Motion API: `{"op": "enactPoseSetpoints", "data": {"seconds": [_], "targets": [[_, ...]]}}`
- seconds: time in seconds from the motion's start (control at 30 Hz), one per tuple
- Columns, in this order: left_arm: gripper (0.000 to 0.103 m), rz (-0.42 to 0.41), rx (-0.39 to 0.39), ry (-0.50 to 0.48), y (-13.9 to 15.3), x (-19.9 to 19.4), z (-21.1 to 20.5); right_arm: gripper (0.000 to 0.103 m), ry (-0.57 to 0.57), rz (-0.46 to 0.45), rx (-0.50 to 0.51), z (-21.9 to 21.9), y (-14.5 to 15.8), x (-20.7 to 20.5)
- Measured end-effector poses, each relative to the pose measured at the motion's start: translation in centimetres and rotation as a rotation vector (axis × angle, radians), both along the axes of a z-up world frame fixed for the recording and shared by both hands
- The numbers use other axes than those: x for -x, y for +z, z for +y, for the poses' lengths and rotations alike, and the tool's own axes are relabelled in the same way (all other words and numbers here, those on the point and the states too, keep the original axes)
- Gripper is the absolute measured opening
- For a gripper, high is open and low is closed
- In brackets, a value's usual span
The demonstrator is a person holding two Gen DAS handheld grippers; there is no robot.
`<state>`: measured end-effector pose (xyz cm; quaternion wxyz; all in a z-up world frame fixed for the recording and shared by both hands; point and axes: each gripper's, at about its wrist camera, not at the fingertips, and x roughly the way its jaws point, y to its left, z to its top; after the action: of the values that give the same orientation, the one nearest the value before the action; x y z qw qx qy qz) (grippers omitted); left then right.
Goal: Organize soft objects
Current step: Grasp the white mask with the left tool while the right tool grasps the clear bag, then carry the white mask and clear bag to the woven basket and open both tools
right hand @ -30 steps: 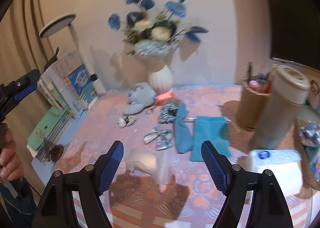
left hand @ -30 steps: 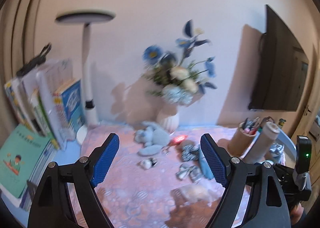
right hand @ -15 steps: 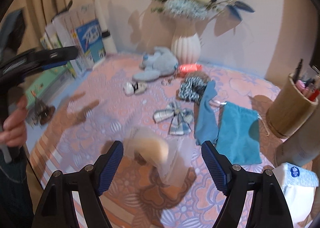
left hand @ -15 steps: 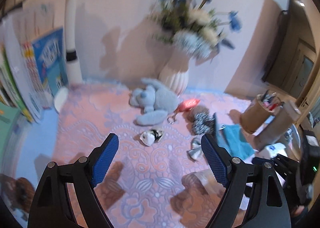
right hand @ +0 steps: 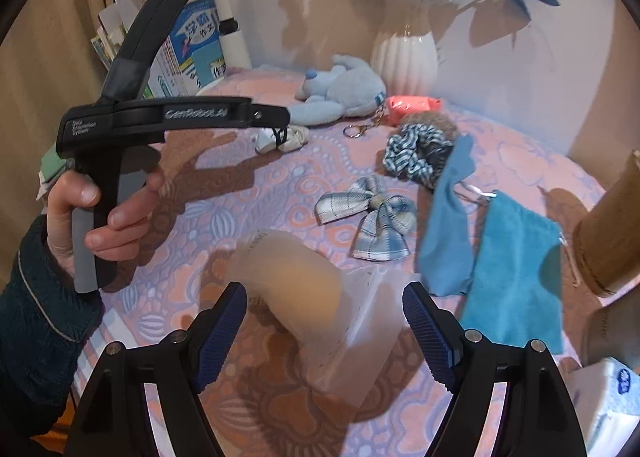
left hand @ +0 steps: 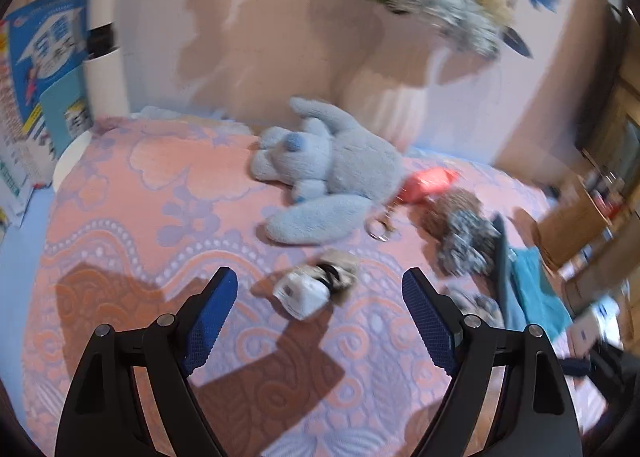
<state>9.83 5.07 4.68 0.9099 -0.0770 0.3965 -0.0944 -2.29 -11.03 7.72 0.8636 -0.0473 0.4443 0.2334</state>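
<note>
My left gripper [left hand: 320, 313] is open and empty, just short of a small white and beige bundle [left hand: 316, 287] on the pink patterned cloth [left hand: 132, 225]. Behind it lies a pale blue plush toy [left hand: 332, 173]. My right gripper [right hand: 324, 333] is open and empty above a beige soft object in a clear bag [right hand: 296, 285]. The right wrist view also shows the plush toy [right hand: 344, 93], the small bundle [right hand: 280, 137], a plaid bow [right hand: 368, 217], a checked scrunchie [right hand: 416, 153], teal cloths [right hand: 512, 273] and the left gripper body [right hand: 160, 117] held in a hand.
A white ribbed vase [right hand: 404, 57] with flowers stands at the back by the wall. Books [right hand: 188, 53] and a lamp post [right hand: 228, 17] stand at the left. A red keyring pouch [right hand: 412, 105] lies by the plush. A wooden holder [right hand: 608, 233] and tissue pack [right hand: 612, 397] stand right.
Both grippers have moved forward and lower toward the cloth. The left one has closed in on the small bundle, the right one on the bagged beige object. Both stay open.
</note>
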Motion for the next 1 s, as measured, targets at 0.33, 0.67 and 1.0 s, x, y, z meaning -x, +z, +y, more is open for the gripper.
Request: {"op": "enactPoseSetpoints", "data": {"seconds": [0.33,0.67,1.0], "targets": [[0.063,0.063,-0.053,-0.055,-2.4,-1.1,-1.8,0.079,0.037,0.066,-0.059,1.8,-3.0,-1.5],[0.027,0.022,-0.064,-0.027,-2.5,-0.4,-1.8,0.079,0.019,0.043,-0.078,2.2,-2.8,-0.5],[0.027,-0.038,-0.049,-0.034,-1.7,0.3,-1.7,0.039,-0.066,0.022,-0.121,2.5,-2.6,-0.3]]}}
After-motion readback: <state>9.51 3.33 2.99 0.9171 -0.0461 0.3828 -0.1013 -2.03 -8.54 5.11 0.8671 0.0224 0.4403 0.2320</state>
